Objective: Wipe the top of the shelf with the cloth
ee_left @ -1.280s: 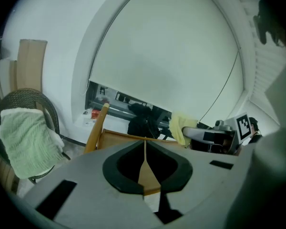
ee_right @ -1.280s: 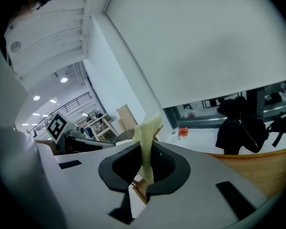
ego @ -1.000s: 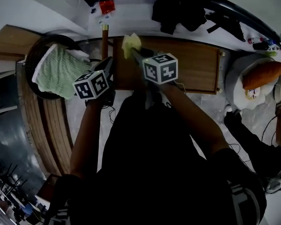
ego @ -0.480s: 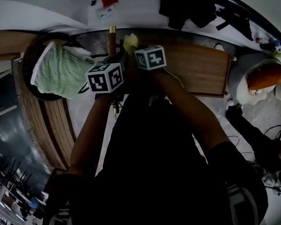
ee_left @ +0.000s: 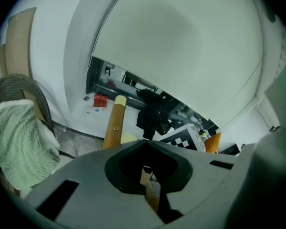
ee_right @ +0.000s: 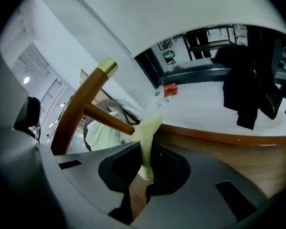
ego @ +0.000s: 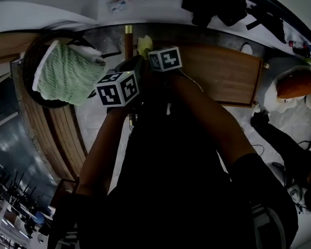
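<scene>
Head view looks steeply down past the person's dark torso and both forearms onto the brown rectangular wooden shelf top [ego: 217, 74]; the small pale yellow-green cloth [ego: 144, 44] sits at that top's left end, just beside an upright round wooden post with a pale cap [ego: 128, 38]; both marker cubes sit close together just short of the cloth, the left one lower and nearer the camera. Left of the post a dark round woven basket [ego: 32, 66] holds a pale green knitted towel [ego: 67, 72]; well apart on the far right lies an orange cushion [ego: 295, 83]; black clothing [ego: 217, 7] lies beyond the shelf on a pale surface.

Right gripper view shows the right gripper [ee_right: 144, 147] pinched on the cloth, jaws closed narrow with a strip of the fabric standing up out of them; the cloth's upper end overlaps the shelf's edge near the post, though whether it touches the wood I cannot tell. Left gripper view shows the left gripper [ee_left: 146, 144] with its jaws brought together and nothing between them; the capped post rises just beyond its tips, the towel at the left edge.
</scene>
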Tool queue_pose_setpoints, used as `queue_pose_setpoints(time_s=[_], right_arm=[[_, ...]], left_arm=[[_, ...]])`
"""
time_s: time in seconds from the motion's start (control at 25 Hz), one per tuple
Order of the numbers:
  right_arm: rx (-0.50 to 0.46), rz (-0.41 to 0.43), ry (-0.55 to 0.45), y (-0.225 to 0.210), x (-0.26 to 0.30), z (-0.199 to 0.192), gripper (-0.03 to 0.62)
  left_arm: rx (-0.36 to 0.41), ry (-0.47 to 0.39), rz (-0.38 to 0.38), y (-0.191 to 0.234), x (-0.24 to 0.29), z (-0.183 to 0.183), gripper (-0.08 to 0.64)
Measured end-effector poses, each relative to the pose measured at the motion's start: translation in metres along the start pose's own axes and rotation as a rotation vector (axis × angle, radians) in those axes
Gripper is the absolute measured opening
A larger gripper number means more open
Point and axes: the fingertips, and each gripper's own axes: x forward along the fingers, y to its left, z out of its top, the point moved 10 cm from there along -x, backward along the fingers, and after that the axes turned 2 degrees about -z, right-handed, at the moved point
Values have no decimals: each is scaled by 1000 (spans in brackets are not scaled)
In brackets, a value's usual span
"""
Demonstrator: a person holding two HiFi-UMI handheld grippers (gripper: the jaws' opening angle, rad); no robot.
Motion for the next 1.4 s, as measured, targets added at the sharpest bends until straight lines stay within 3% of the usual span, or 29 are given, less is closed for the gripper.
queue_pose_setpoints(time_s=[0.56,1.0,1.4], right_arm=[[1,-41,16,-15,5,-8,41],[22,-81,-2,-45,-20,-13,41],[42,-86,-11,-98,-56,-25,41]], left_arm=[[4,24,-26,2,16,-2,11],[25,66,-67,-19,41,-5,11],[27,80,-20,-58,70,-20,11]])
